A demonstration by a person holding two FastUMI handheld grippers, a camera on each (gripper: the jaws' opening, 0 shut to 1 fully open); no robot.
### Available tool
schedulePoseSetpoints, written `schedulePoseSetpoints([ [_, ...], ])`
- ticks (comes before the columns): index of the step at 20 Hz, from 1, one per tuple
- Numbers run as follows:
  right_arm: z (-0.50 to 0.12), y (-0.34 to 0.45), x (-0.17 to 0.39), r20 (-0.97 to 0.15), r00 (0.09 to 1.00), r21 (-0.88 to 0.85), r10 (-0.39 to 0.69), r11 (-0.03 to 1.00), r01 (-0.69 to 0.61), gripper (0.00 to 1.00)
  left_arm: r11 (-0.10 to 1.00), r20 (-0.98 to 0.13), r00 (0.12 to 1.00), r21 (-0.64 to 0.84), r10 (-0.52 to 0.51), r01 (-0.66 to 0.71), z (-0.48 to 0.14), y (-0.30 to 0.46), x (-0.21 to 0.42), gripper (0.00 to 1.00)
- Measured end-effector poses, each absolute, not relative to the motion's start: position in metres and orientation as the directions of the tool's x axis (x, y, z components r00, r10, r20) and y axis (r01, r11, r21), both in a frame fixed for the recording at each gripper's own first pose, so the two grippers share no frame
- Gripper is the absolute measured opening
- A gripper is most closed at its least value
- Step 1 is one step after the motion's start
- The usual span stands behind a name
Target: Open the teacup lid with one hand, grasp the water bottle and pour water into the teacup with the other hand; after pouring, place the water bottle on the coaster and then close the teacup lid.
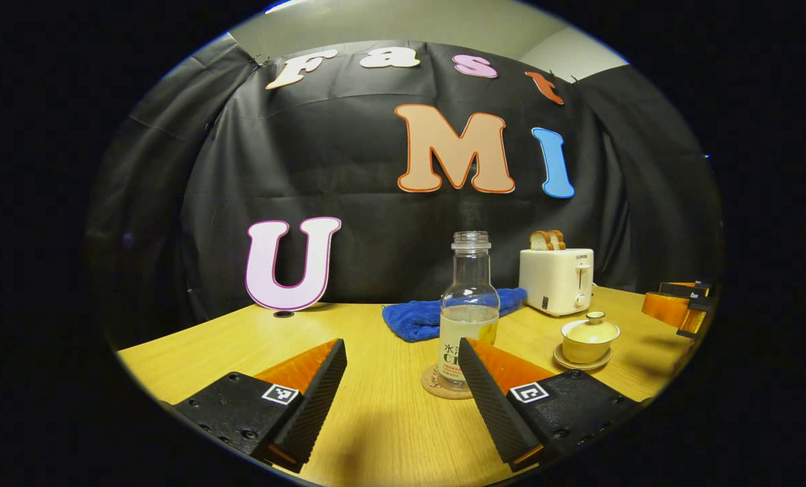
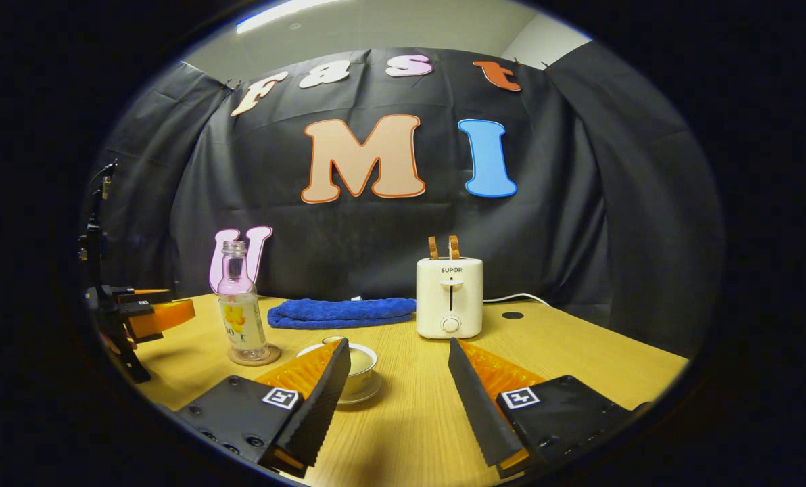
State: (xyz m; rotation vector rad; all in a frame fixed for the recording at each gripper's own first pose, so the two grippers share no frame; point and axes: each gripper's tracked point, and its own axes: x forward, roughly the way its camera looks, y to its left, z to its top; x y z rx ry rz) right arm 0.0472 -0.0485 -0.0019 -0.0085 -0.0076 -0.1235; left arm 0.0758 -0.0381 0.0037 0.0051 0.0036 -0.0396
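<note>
Left gripper view: the left claw (image 1: 403,379) gapes wide, empty, low over the counter (image 1: 389,433). The clear, uncapped water bottle (image 1: 469,304), part full, stands on the coaster (image 1: 437,384), its base partly hidden by a finger. The lidded teacup (image 1: 589,338) sits to its right on a saucer.

Right gripper view: the right claw (image 2: 397,382) gapes wide, empty; its finger covers part of the teacup (image 2: 359,365). Bare counter lies ahead before the toaster (image 2: 449,297).

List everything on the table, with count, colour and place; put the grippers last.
Clear glass water bottle: one, part-filled, standing on the coaster.
Round cork coaster: one, tan, under the bottle.
Cream lidded teacup: one, on its saucer, lid on, right of the bottle.
Blue folded towel: one, behind the bottle.
White toaster: one, two brown toast slices in it, at the back.
Wooden table: one, yellowish.
Left gripper: jaws open, empty.
Right gripper: jaws open, empty.
</note>
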Motion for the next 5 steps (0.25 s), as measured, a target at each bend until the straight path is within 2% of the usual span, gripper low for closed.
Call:
schedulePoseSetpoints([
  [5,-0.0016,-0.0494,0.0477,0.010,0.992,-0.008,-0.129,0.992,0.129,0.94,0.999,-0.003,0.999,0.005,-0.037,0.037,0.0038,-0.0373,0.0759,0.97],
])
